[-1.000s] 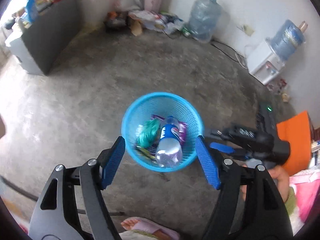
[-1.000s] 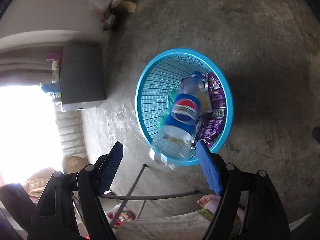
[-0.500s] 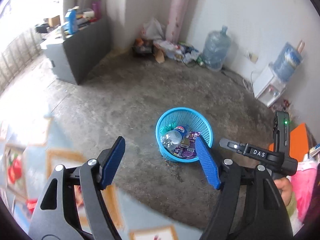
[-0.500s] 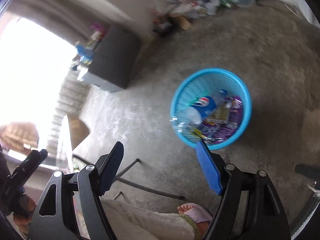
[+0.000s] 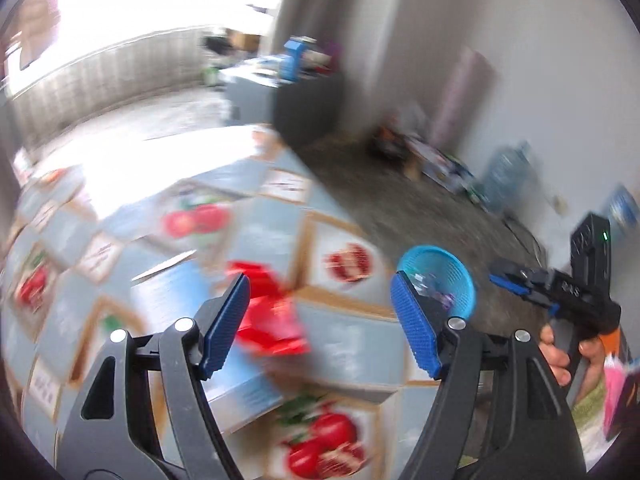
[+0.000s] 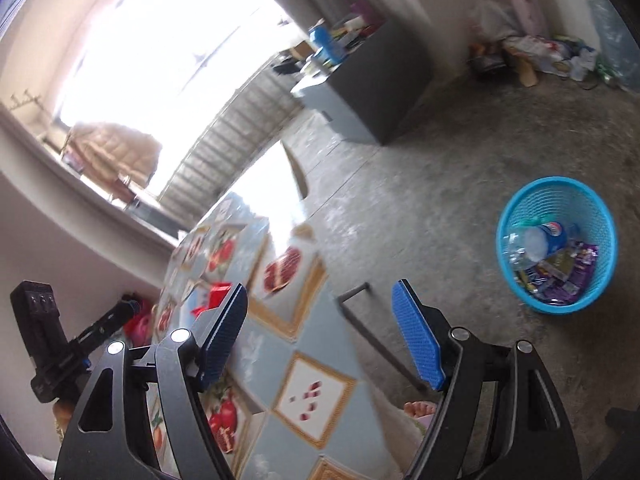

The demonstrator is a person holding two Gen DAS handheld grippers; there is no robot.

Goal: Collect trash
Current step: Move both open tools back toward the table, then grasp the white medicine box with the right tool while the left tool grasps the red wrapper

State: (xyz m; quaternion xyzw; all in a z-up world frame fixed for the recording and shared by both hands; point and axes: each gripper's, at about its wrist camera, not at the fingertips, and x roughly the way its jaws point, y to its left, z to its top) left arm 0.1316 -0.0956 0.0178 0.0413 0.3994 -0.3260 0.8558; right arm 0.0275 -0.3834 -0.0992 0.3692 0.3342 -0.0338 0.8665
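Both grippers have swung up off the blue basket and now face the fruit-print table. Left gripper and right gripper are both spread wide, holding nothing. Red wrapper lies on the table just ahead of the left one, blurry, so I can't call its long axis. Left's clearly closer.

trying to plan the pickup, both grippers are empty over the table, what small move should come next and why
Probably lower the left gripper onto the red wrapper lying on the fruit-print tablecloth. Its jaws stand open with nothing between them, the wrapper sits just ahead, and the blue basket already holds the bottle.
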